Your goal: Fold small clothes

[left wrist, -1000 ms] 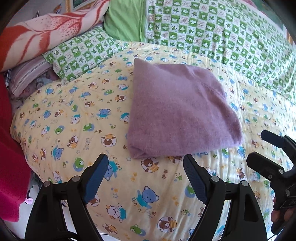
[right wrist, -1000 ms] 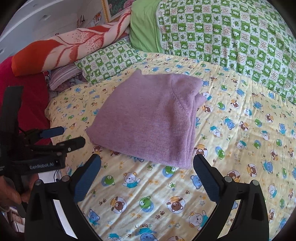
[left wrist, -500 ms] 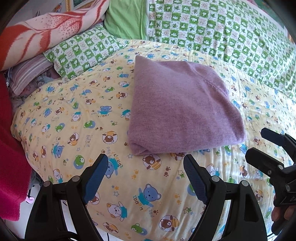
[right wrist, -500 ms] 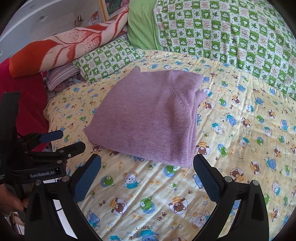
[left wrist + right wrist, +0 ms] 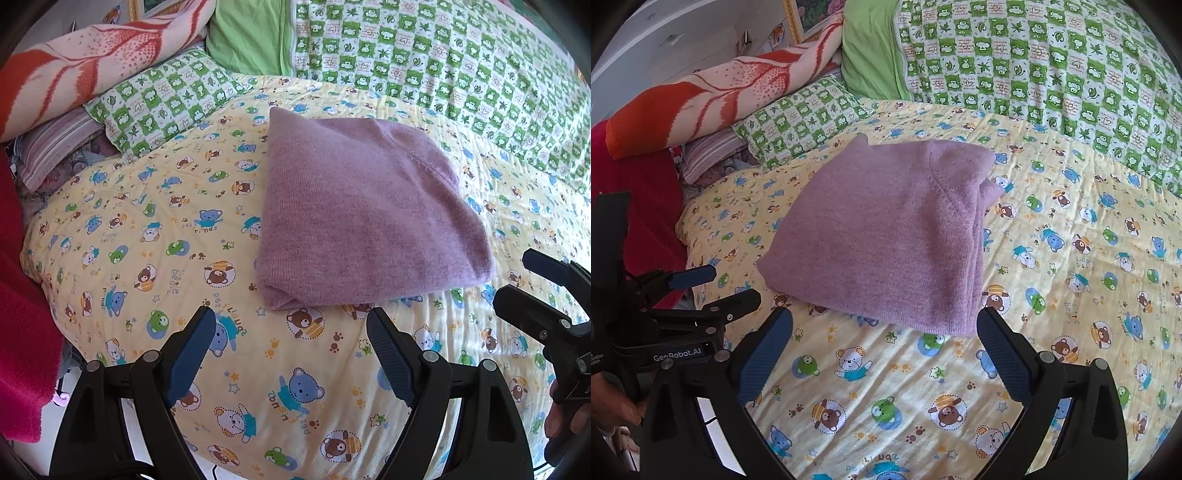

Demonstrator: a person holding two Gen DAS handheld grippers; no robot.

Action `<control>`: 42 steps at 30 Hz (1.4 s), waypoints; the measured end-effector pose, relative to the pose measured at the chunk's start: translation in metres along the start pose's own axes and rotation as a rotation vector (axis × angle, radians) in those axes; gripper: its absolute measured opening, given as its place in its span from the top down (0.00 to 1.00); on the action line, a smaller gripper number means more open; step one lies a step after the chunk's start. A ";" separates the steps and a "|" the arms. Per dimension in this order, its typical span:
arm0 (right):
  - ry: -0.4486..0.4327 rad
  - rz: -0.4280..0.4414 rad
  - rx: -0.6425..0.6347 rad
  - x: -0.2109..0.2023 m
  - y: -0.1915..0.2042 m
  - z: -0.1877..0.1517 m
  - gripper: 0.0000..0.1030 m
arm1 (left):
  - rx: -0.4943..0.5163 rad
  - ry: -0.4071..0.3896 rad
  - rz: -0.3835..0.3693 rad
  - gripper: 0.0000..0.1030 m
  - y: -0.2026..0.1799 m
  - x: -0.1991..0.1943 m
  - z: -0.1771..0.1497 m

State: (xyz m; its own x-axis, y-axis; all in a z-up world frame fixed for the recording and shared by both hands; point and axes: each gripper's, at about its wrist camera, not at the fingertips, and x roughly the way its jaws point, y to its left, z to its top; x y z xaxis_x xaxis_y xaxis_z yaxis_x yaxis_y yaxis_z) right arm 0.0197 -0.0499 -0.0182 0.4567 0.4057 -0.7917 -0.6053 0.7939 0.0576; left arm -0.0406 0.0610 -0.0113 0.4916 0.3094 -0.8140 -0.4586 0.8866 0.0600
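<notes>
A plain lilac knit [image 5: 365,218] is seen on a yellow bear-print sheet [image 5: 155,236]; behind the knit, a green-and-white checked quilt [image 5: 461,62].

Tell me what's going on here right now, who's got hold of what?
Nobody holds anything. A person has a gripper in each hand, and the left gripper and right gripper both hover open above the bear-print bedsheet, just short of the purple knit garment. That garment lies already folded into a compact, layered rectangle on the sheet, clear of both grippers.
</notes>
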 end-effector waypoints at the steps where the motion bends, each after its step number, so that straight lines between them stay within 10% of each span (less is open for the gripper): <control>1: 0.001 0.001 0.001 0.000 0.000 0.000 0.03 | -0.001 0.001 -0.001 0.18 0.000 0.001 0.000; 42: -0.007 0.014 0.001 0.004 -0.002 0.011 0.03 | 0.001 0.009 0.004 0.18 0.006 0.010 0.018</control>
State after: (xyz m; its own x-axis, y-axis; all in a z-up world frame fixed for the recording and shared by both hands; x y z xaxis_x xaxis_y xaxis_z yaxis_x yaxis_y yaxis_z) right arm 0.0300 -0.0445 -0.0150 0.4523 0.4202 -0.7867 -0.6115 0.7882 0.0694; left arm -0.0250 0.0751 -0.0083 0.4827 0.3101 -0.8190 -0.4604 0.8854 0.0639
